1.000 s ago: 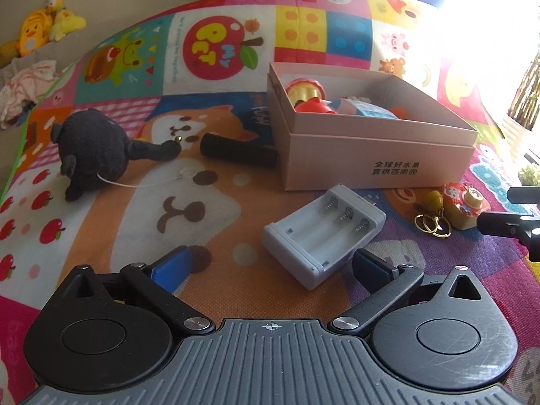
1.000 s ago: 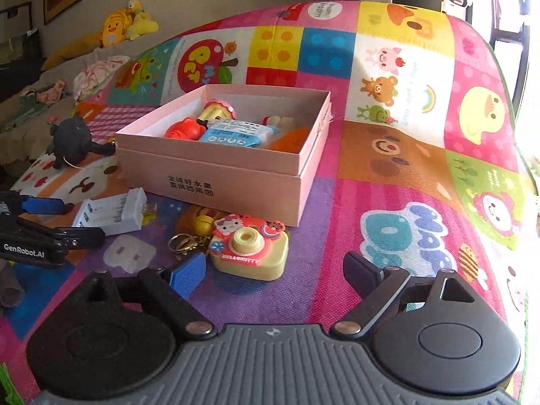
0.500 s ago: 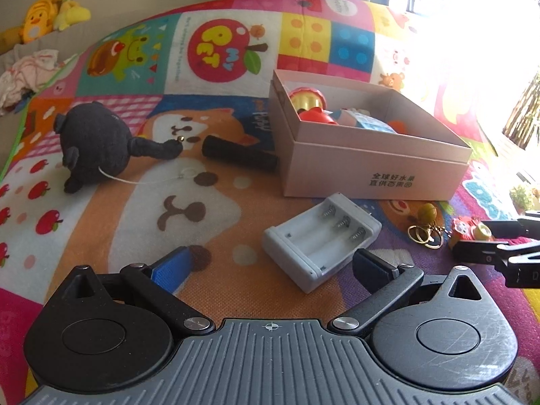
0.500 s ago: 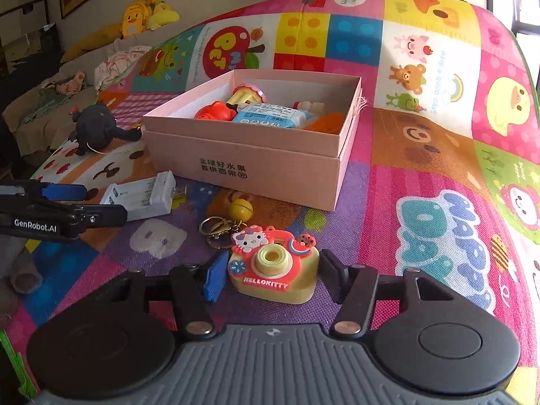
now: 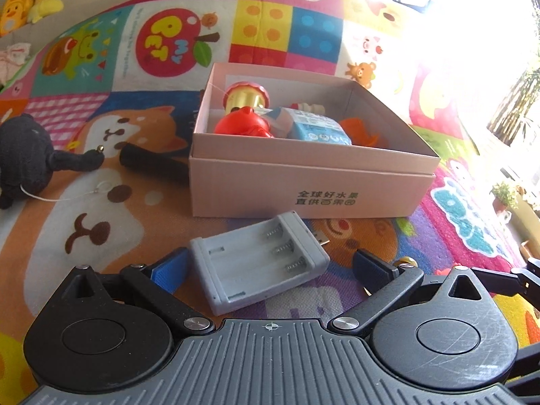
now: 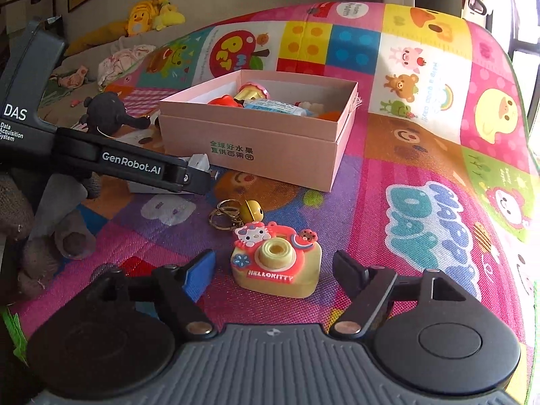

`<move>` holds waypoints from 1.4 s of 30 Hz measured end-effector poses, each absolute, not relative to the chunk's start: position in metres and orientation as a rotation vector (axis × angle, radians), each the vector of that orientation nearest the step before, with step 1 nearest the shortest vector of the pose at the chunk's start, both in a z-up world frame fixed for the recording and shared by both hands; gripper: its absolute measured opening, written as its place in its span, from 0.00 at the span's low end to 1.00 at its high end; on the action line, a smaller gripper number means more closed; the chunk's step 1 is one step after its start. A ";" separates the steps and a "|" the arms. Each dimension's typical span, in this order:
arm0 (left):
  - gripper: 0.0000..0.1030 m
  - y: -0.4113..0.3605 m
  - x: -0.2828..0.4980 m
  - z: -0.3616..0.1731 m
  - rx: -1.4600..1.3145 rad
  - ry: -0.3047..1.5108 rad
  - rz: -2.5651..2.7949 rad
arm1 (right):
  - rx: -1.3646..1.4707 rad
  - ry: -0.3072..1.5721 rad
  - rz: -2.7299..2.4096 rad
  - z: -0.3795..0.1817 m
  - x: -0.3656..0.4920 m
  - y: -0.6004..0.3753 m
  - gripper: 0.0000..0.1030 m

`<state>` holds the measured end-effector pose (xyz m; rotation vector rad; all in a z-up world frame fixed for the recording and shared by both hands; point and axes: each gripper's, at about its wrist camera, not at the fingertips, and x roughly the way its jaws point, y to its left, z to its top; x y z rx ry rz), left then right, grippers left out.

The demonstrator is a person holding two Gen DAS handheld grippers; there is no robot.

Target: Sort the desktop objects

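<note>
- Left hand-held gripper (image 5: 270, 266): fingers spread apart, straddling the grey battery holder (image 5: 258, 263). Blue-padded finger (image 5: 170, 268) just beside holder's left end, maybe touching, can't tell; right finger clear of it.
- Battery holder lies flat on the play mat (image 5: 101, 202), 3 empty slots w/ springs facing up, just in front of the pink box (image 5: 310, 185).
- Right hand-held gripper (image 6: 273, 270): fingers apart, one on each side of the yellow Hello Kitty toy camera (image 6: 276, 266), gap both sides, not touching.
- Toy camera sits on mat, lens up; keyring w/ yellow bell (image 6: 236, 214) just behind it, btwn camera and box.
- Pink box open, already holds a red toy (image 5: 241, 125), gold-and-red toy (image 5: 246, 96), blue packet (image 5: 314, 128), something orange at right.
- Left of box: black cylinder (image 5: 152, 163) near its corner, black plush (image 5: 23, 160) further left.
- Left tool's arm seen in right wrist view, over the battery holder.
</note>
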<state>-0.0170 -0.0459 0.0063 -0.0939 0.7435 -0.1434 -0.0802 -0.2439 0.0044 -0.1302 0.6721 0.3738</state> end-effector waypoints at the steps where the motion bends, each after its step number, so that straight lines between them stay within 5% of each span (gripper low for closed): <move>1: 1.00 -0.047 -0.015 0.006 -0.090 0.743 -0.138 | -0.128 0.671 0.373 0.004 -0.080 -0.244 0.77; 6: 1.00 -0.050 -0.011 0.005 -0.053 0.732 -0.131 | -0.123 0.681 0.365 0.004 -0.079 -0.245 0.81; 8: 0.88 -0.047 -0.014 0.005 -0.032 0.726 -0.122 | -0.122 0.686 0.362 0.004 -0.078 -0.245 0.83; 19: 0.92 -0.014 -0.055 0.003 0.016 0.715 -0.175 | -0.127 0.747 0.343 0.001 -0.067 -0.242 1.00; 35: 1.00 -0.007 -0.059 0.003 -0.032 0.709 -0.204 | -0.104 0.765 0.277 0.002 -0.064 -0.235 1.00; 42: 1.00 -0.020 -0.055 0.004 0.006 0.722 -0.179 | -0.147 0.711 0.314 0.008 -0.076 -0.224 0.65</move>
